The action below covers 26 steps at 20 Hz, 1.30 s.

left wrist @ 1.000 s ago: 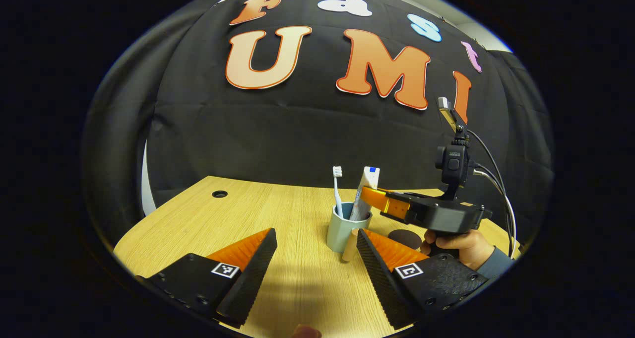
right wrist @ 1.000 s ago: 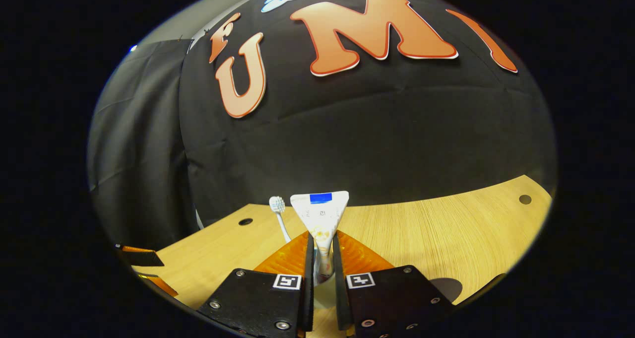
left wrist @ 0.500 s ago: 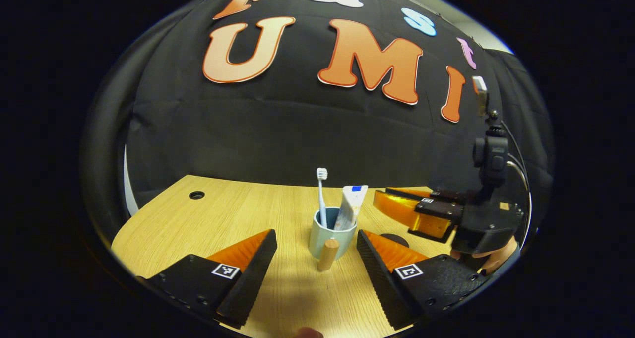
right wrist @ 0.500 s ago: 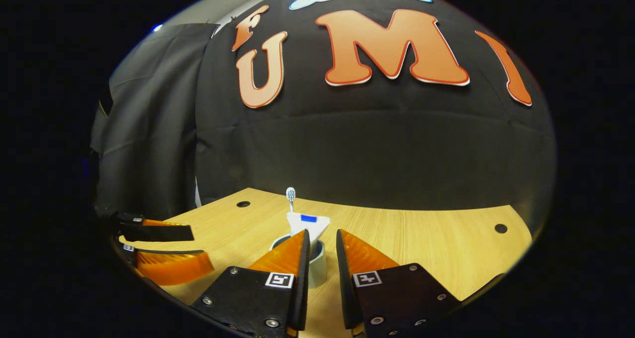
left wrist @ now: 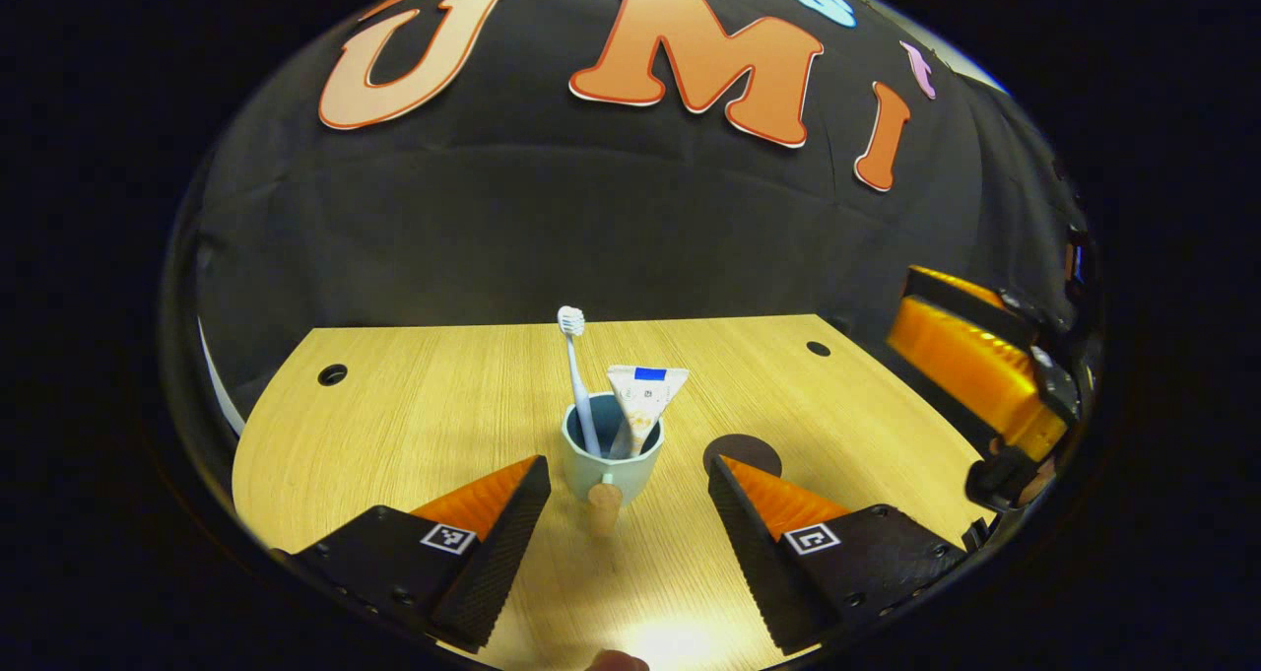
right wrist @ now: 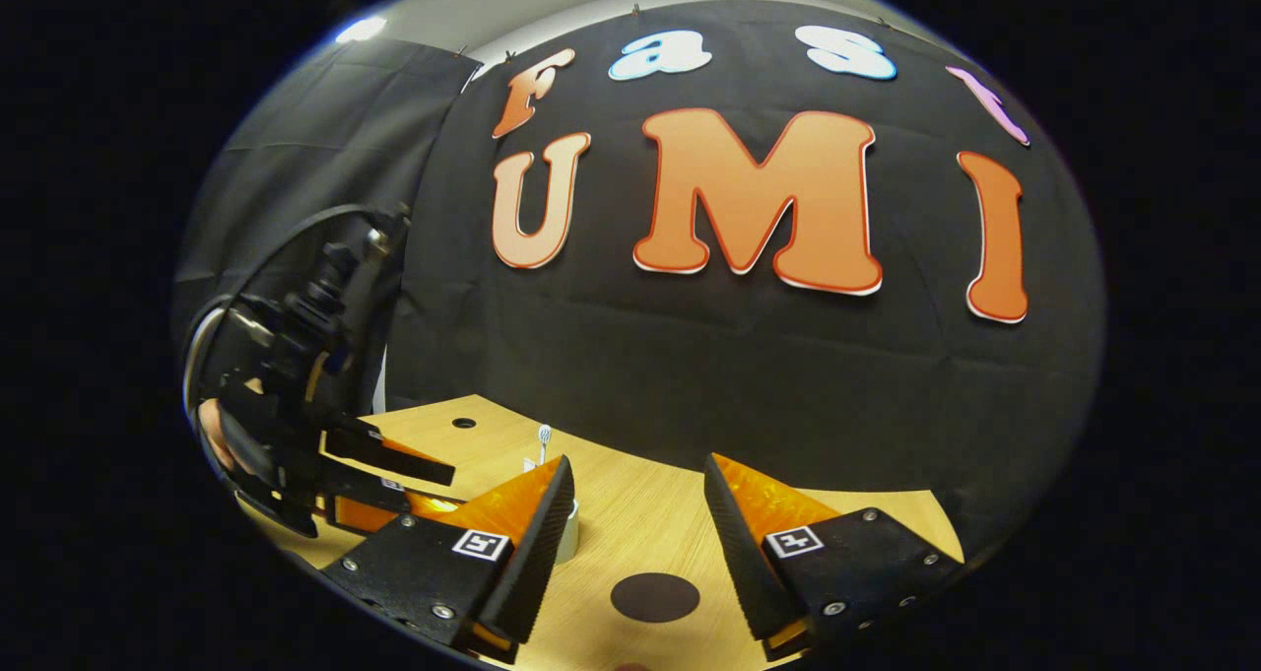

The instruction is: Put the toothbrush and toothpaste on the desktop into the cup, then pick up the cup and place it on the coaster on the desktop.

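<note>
You let go of toothpaste [left wrist: 645, 395]; right gripper [right wrist: 630, 499] backed off, fingers apart. Cup [left wrist: 611, 459] between left gripper [left wrist: 626, 499] spread fingers: grasp next, coaster [left wrist: 741, 451] beside.

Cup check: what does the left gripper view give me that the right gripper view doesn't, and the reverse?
Left gripper view: the toothpaste and the toothbrush standing in the cup, whose handle faces the open left gripper.
Right gripper view: a hand holding the left gripper, and the open right gripper over the coaster.
Shared: desk, cup, toothbrush head, and the coaster with nothing on it.
</note>
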Each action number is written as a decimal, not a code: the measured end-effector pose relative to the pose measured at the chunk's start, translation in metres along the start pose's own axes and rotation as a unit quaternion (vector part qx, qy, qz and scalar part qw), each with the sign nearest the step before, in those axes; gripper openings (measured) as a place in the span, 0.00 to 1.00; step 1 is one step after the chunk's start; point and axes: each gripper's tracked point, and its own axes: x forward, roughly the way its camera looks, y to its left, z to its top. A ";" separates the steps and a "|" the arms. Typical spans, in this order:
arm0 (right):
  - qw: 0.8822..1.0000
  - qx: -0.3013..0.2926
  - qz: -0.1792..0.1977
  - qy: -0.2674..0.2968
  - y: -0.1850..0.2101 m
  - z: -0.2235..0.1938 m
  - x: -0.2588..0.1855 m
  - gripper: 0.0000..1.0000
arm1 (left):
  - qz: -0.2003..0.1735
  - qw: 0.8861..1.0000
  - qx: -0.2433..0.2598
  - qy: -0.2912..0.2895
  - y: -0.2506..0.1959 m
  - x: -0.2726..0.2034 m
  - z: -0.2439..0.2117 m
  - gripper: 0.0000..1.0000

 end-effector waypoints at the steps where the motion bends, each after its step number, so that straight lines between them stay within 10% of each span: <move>1: 1.000 -0.004 0.001 -0.008 -0.002 0.007 -0.011 0.84 | 0.002 1.000 0.004 0.012 0.000 0.005 -0.001 0.97; 17: 0.997 -0.023 -0.004 -0.068 -0.029 0.072 -0.112 0.97 | 0.036 0.985 0.059 0.161 0.012 0.081 -0.050 0.95; 25: 0.997 -0.025 -0.007 -0.077 -0.029 0.082 -0.128 0.98 | 0.044 0.979 0.049 0.194 0.018 0.084 -0.068 0.60; 26: 0.997 -0.024 -0.006 -0.078 -0.027 0.083 -0.129 0.98 | 0.044 0.980 0.044 0.188 0.018 0.081 -0.067 0.43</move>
